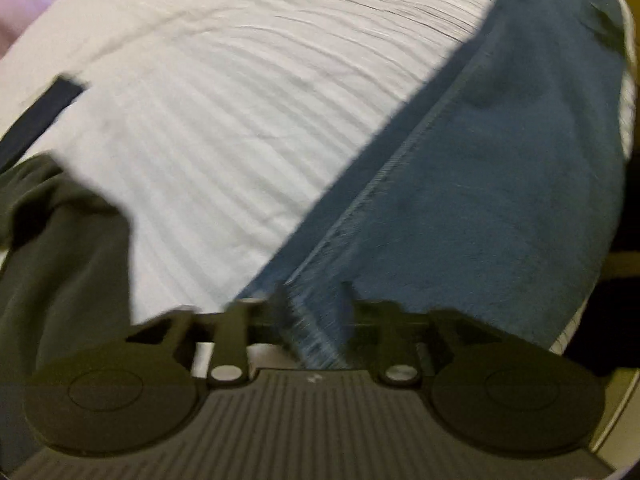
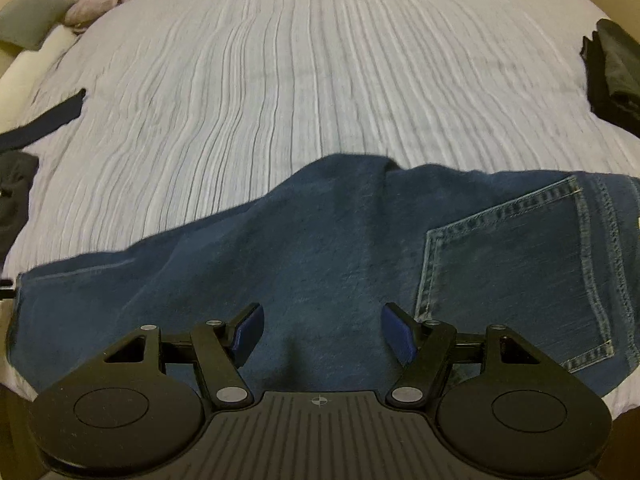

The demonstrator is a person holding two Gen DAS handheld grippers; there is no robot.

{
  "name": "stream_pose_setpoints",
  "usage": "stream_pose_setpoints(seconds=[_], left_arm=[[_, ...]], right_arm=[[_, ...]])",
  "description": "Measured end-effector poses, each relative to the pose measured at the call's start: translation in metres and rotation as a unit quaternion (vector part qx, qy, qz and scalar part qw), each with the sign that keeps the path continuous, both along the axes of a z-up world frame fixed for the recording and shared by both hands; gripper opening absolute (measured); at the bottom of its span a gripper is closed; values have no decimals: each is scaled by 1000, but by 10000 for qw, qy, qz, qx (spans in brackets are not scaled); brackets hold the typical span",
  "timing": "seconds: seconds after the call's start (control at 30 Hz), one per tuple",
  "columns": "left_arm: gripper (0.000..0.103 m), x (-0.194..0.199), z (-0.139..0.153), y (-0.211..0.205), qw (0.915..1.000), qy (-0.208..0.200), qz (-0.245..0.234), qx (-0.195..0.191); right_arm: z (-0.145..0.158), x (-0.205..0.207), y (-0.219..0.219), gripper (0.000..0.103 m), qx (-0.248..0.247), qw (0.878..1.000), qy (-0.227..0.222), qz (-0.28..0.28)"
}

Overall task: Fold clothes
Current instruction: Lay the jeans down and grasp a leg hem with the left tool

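Denim jeans point(image 2: 320, 248) on ribbed bedspread point(image 2: 280, 80)

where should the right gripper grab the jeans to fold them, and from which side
Grip the jeans at the waist end, by the back pocket, pinching the near edge from above. There the denim lies flat on the bed with thick stitched layers that should hold. The right gripper hangs open just above the seat, so a short move suffices.
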State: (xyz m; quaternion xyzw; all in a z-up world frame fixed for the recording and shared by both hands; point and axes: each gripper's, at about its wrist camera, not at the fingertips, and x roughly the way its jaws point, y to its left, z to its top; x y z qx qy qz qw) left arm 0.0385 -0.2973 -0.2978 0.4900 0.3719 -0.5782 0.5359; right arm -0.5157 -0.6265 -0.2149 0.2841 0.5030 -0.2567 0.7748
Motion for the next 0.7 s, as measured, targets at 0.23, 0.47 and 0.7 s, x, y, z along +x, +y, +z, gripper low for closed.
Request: stream_pose_setpoints(seconds=[0.23,0.47,0.7], left_arm=[[37,9,-34,-18,9939,284,-748,759],[6,21,5,-6,9966,30,-626,537],[6,36,5,14,9993,-7,342,121]], right_arm=[[-2,-5,6,69,75,9999,153,-24],[-3,-2,10,69,95,9997,184,-88],[-7,10,7,69,69,9999,100,-56]])
